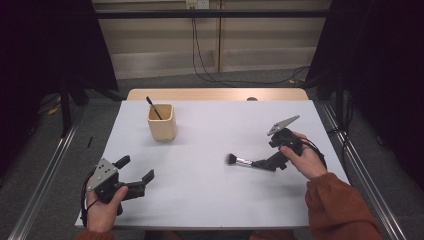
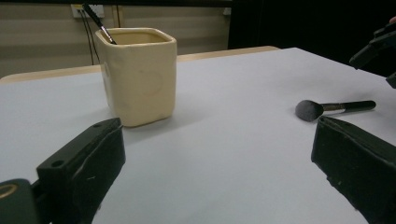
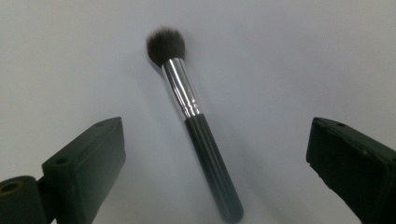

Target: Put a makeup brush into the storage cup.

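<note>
white table (image 1: 210, 195) is taking up most of the high view, wood edge showing at its far side. cream cup (image 1: 161, 121) is standing upright on the far left part of the table, a thin dark brush handle (image 1: 153, 107) is leaning inside it against the left rim; in the left gripper view the cup (image 2: 137, 74) is sitting ahead and left of centre, the handle (image 2: 99, 23) poking out at its top left corner. right gripper (image 1: 266, 163) is being held in the person's right hand (image 1: 305, 159) at the right middle of the table, tilted down toward the surface, jaws standing wide apart, gripping nothing. left gripper (image 1: 136, 172) is being held in the left hand (image 1: 102, 210) at the near left corner, jaws also wide apart and empty, pointing across the table. makeup brush (image 1: 243, 161) is lying flat on the table right of centre, well apart from the cup, bristle head pointing left, handle end running under the right gripper's jaws. in the right gripper view the brush (image 3: 196, 130) is lying between the two open jaws, touching neither, dark bristles far, silver ferrule mid, black handle near. in the left gripper view the brush (image 2: 334, 108) is lying off to the right on the bare table.
</note>
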A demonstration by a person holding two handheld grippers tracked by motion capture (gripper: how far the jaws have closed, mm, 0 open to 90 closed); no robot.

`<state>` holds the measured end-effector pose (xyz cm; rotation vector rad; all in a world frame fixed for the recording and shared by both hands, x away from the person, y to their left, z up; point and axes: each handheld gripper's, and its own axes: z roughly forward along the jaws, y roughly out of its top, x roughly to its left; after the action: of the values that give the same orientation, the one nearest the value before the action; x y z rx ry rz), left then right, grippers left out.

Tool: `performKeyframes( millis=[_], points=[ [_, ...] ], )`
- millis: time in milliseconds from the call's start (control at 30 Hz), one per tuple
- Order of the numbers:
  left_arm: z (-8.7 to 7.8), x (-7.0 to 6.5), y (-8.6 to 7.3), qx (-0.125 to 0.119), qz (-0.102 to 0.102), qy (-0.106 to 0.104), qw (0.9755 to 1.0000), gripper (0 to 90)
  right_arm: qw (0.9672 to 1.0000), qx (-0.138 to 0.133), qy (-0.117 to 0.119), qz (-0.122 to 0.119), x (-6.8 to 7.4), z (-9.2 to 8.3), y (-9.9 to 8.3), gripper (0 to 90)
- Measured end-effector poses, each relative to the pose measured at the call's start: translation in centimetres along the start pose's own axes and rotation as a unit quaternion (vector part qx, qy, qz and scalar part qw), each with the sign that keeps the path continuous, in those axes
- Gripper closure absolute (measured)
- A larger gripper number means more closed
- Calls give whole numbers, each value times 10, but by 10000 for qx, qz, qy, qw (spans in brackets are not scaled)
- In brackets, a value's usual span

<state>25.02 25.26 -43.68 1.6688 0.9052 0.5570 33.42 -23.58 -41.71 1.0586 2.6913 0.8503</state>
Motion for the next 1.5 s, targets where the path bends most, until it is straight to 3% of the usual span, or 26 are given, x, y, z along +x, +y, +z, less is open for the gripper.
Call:
performKeyframes(
  millis=[100,300,600,733,967,1300,1500],
  points=[
    [0,0,0,15,14,29,10000,29,9994,308,102,-148,-2,5,1,35],
    [1,0,0,76,48,-6,10000,29,9974,654,107,-277,-3,10,4,57],
    [0,0,0,96,127,55,9999,29,9914,1223,46,-459,-7,22,6,48],
    [1,0,0,126,133,48,9998,29,9865,1490,-31,-683,-4,29,7,91],
    [0,1,0,132,134,61,9998,29,9806,1775,-9,-825,-4,37,8,170],
    [-1,4,0,143,174,147,9996,29,9753,1974,-8,-987,-5,45,4,329],
    [0,4,-1,155,166,140,9996,29,9749,1966,153,-1033,-6,45,5,413]
  ],
)
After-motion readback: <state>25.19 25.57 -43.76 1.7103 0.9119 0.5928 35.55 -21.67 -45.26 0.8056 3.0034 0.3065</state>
